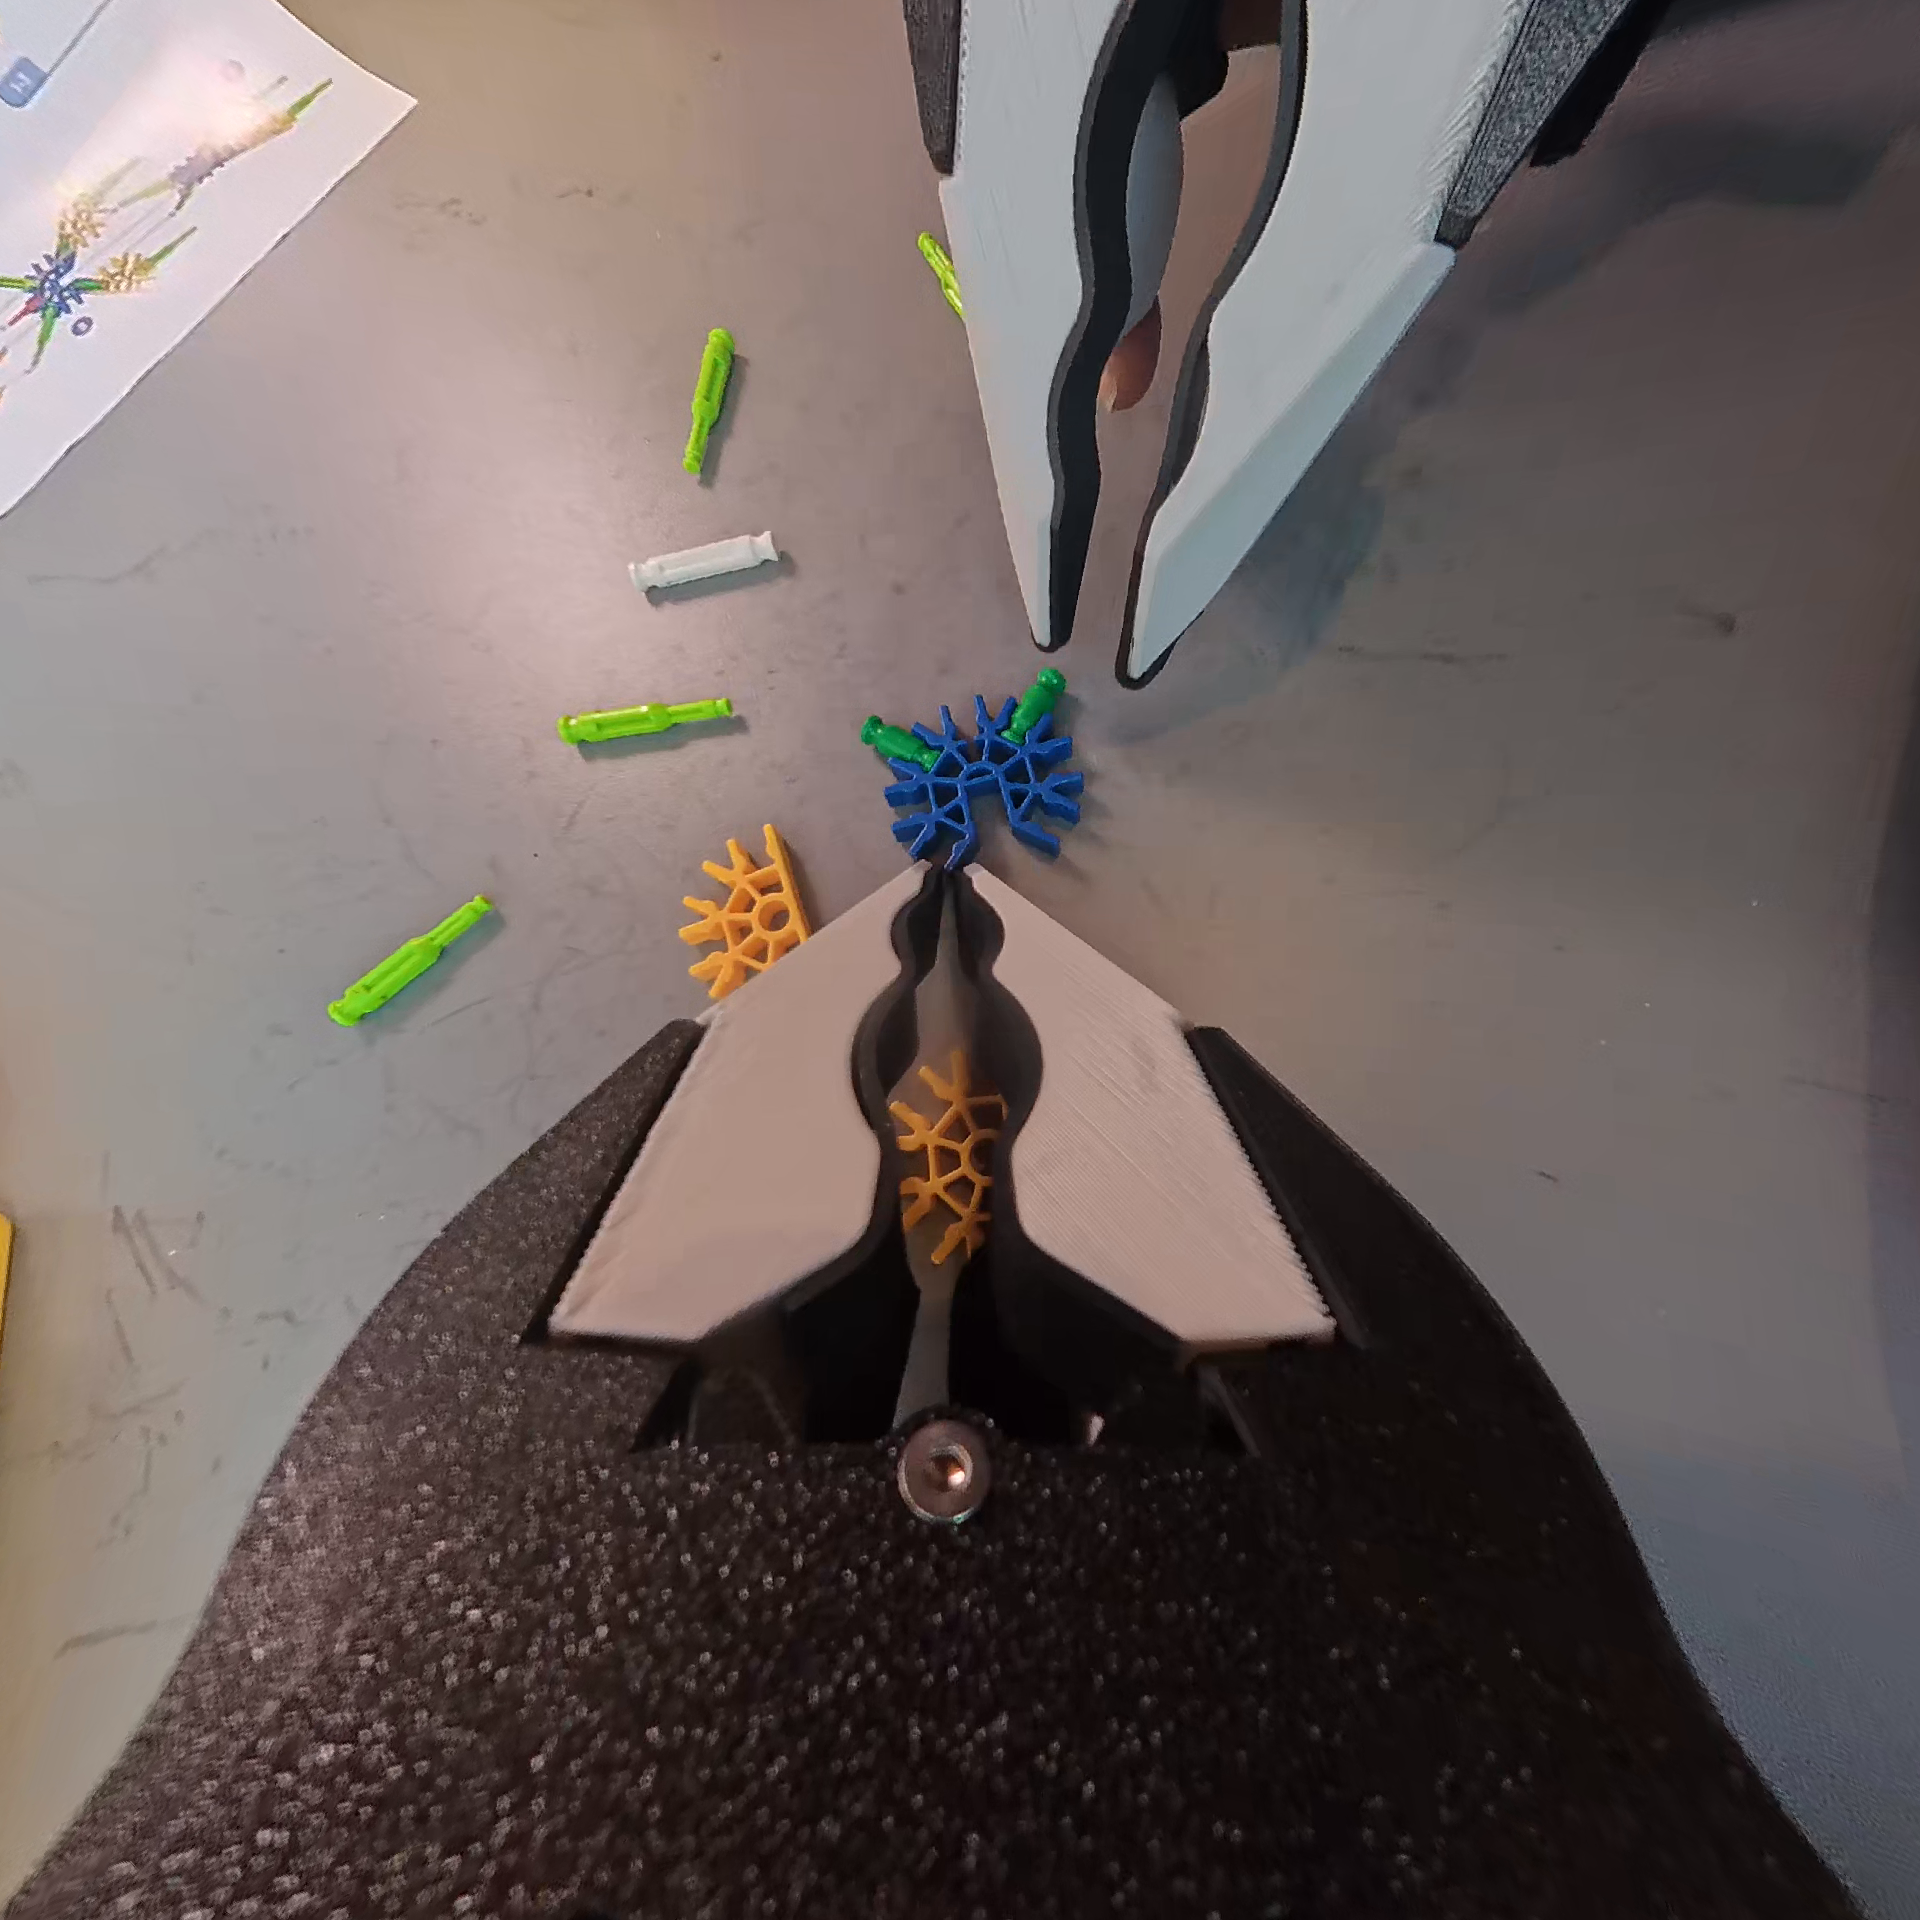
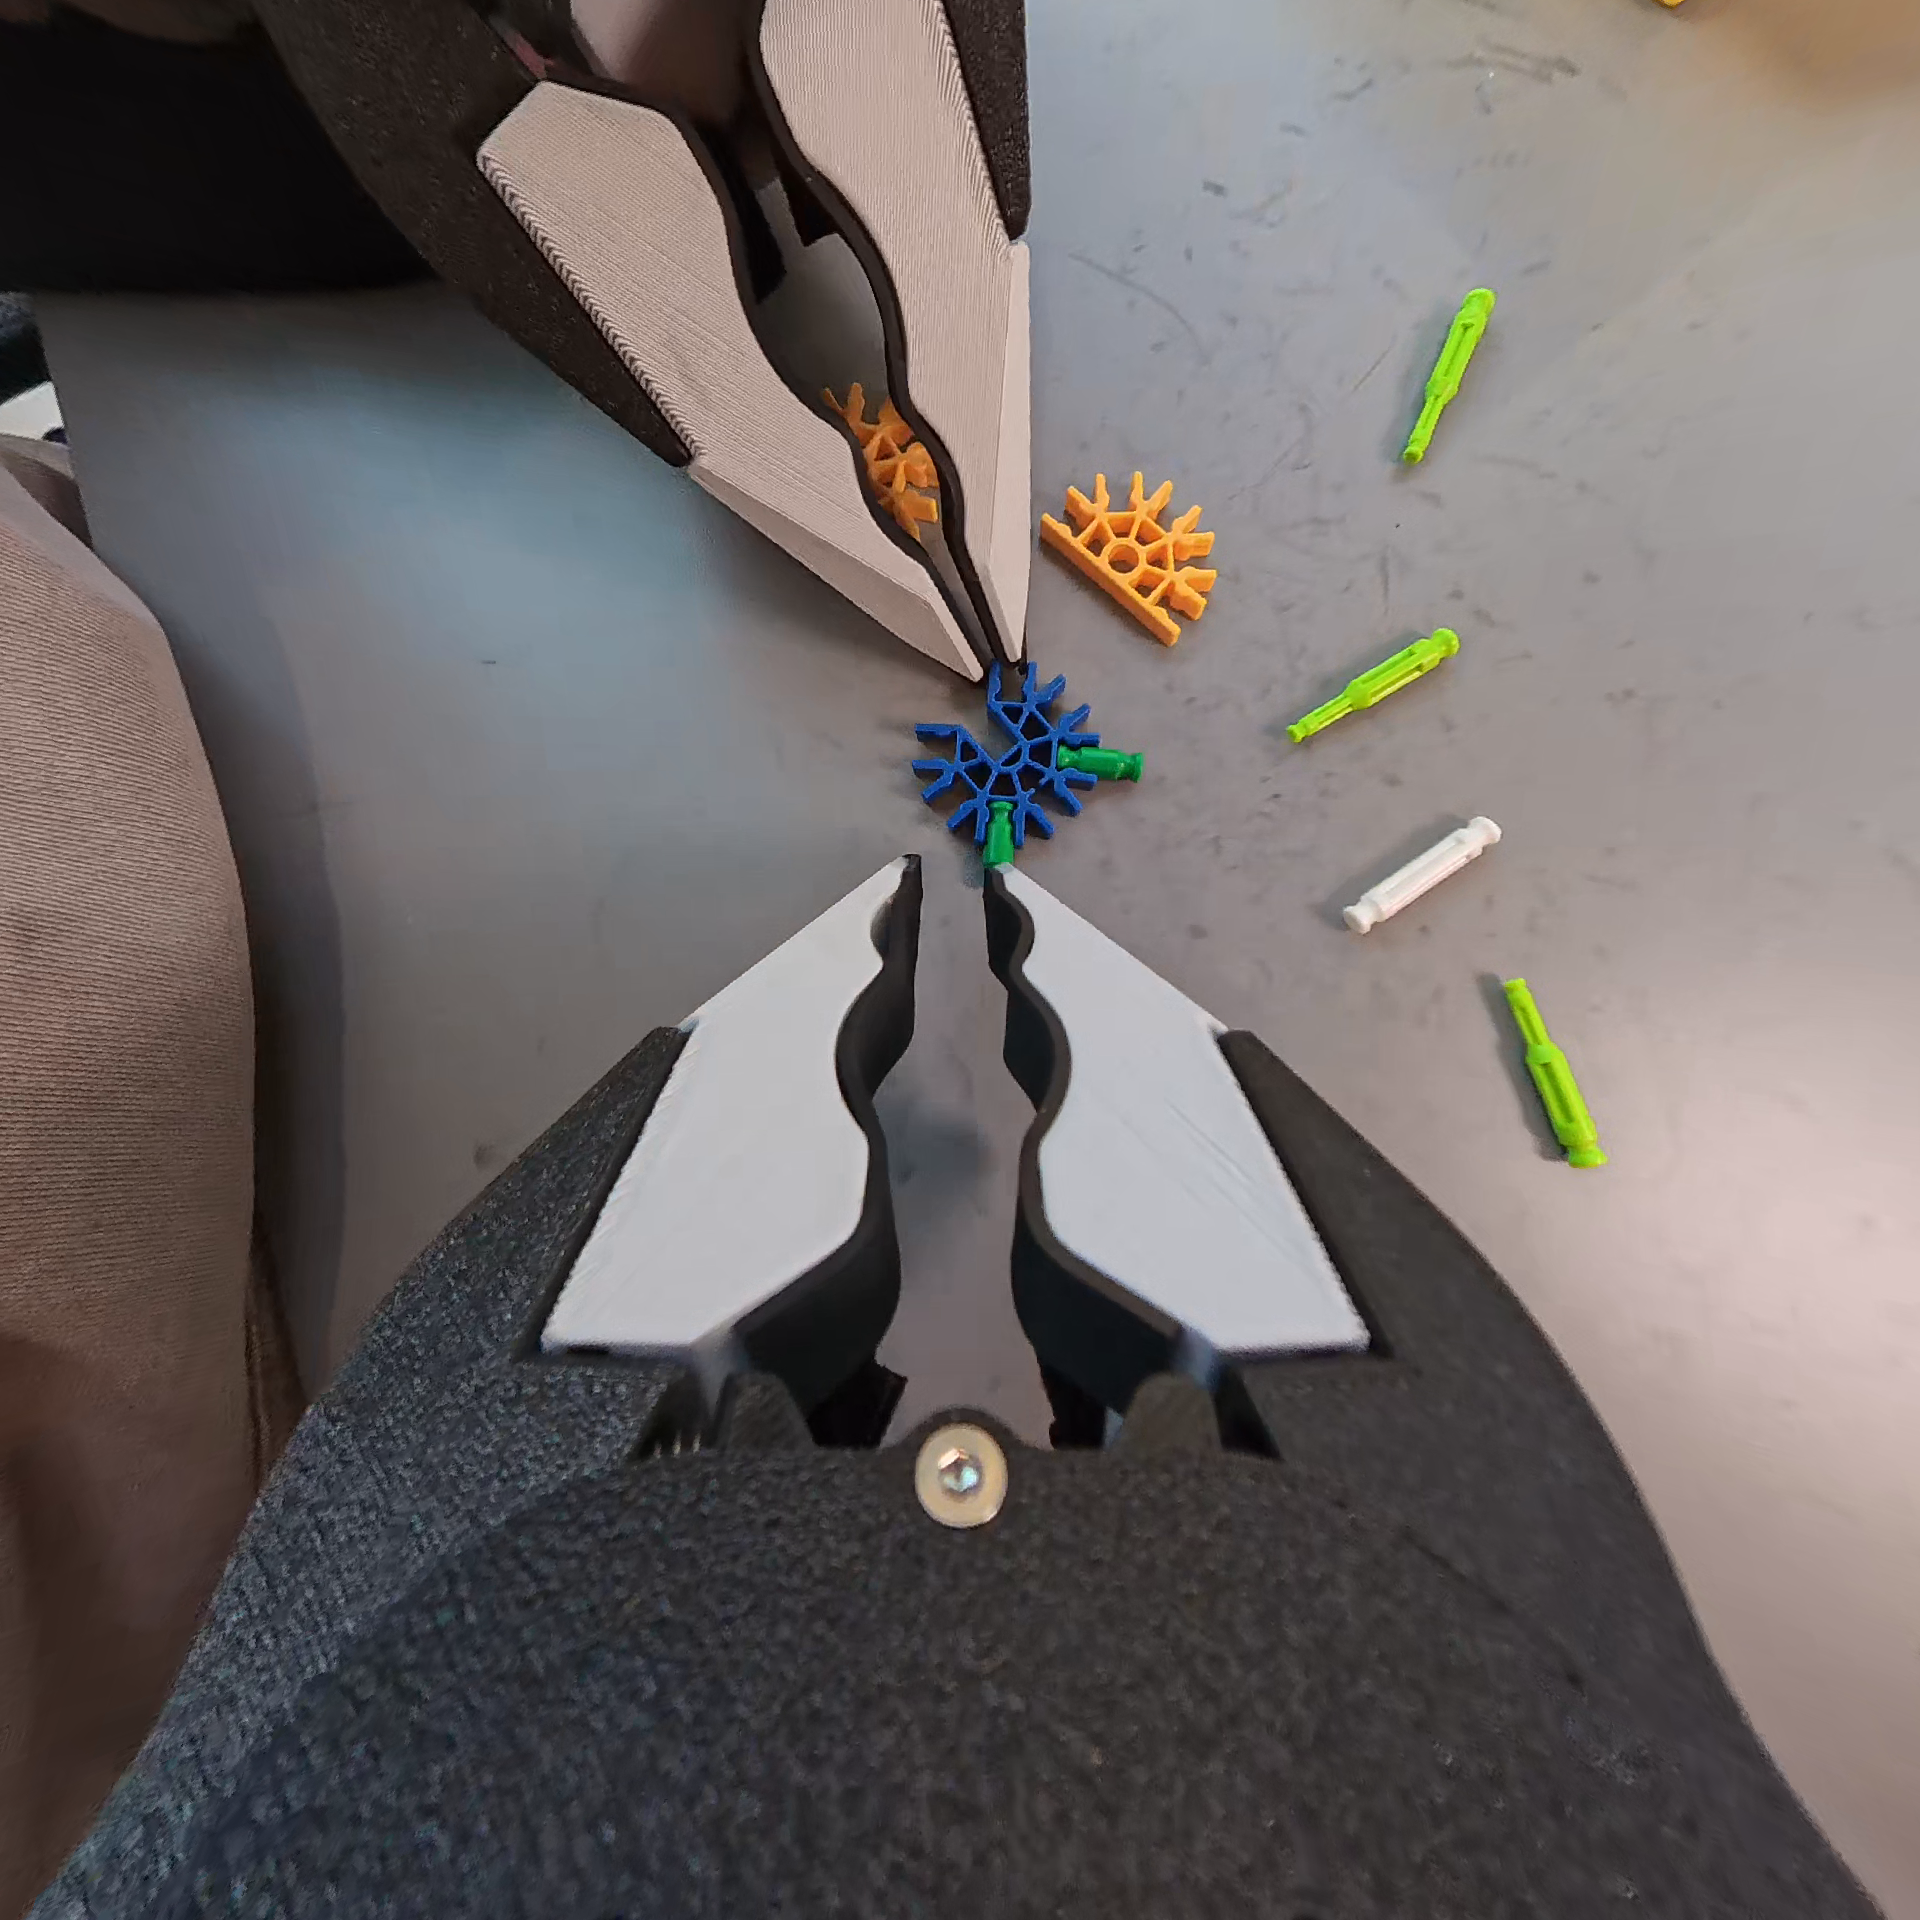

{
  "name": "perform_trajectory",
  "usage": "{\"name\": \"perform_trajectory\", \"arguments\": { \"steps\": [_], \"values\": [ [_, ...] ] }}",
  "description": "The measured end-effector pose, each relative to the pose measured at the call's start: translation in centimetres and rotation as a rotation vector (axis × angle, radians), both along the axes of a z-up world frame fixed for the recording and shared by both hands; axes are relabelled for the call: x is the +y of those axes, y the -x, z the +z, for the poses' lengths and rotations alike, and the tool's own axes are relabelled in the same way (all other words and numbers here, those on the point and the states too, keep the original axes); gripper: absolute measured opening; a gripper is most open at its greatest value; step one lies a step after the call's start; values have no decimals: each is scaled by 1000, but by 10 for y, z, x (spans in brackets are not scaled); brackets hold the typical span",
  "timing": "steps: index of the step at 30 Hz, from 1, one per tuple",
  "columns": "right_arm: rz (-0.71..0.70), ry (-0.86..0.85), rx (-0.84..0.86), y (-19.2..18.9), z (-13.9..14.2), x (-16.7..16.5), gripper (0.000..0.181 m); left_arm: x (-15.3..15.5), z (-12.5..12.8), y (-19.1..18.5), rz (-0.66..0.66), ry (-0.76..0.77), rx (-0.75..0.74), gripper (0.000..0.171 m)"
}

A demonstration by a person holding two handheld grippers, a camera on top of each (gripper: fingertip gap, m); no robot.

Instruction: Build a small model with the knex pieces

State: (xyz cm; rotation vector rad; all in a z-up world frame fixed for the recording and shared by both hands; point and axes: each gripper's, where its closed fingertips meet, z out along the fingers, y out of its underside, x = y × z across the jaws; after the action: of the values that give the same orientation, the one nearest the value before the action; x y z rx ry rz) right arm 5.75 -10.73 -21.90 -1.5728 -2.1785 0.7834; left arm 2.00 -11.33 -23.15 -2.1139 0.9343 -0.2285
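A blue snowflake-shaped connector lies on the grey table with two short dark green rods plugged into it. My left gripper is shut, its tips pinching one prong of the blue connector; it also shows in the right wrist view. My right gripper is slightly open and empty, its tips just short of one dark green rod. It faces the left gripper across the connector. An orange connector shows through the gap between the left fingers.
An orange half-round connector lies beside the left gripper. Several light green rods and a white rod are scattered nearby. A printed sheet lies at the far corner. A person's beige clothing is at the table edge. About 5 centimetres separates my left fingertips from my right. The white rod is about 8 centimetres from my right fingertips. It is also in sight in the left wrist view.
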Motion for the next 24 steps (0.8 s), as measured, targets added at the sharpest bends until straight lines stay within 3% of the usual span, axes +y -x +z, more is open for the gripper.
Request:
{"name": "perform_trajectory", "arguments": {
  "steps": [9, 12, 16, 19, 24],
  "values": [
    [-41, -39, 3, 10, -6, 7, 25, 2, 9, 13, 39, -13, -17, 10],
    [-72, -62, -19, 9, -10, 8, 21, 6, 14, 23, 77, -31, -21, 10],
    [-39, -24, -65, 0, -10, -15, 18, 10, 23, 37, 129, -53, -60, 10],
    [8, 48, -5, 1, 3, -34, 20, 11, 27, 41, 142, -61, -80, 10],
    [-43, -39, 36, 3, 7, 2, 23, 9, 25, 34, 110, -54, -85, 10]
  ]
}}
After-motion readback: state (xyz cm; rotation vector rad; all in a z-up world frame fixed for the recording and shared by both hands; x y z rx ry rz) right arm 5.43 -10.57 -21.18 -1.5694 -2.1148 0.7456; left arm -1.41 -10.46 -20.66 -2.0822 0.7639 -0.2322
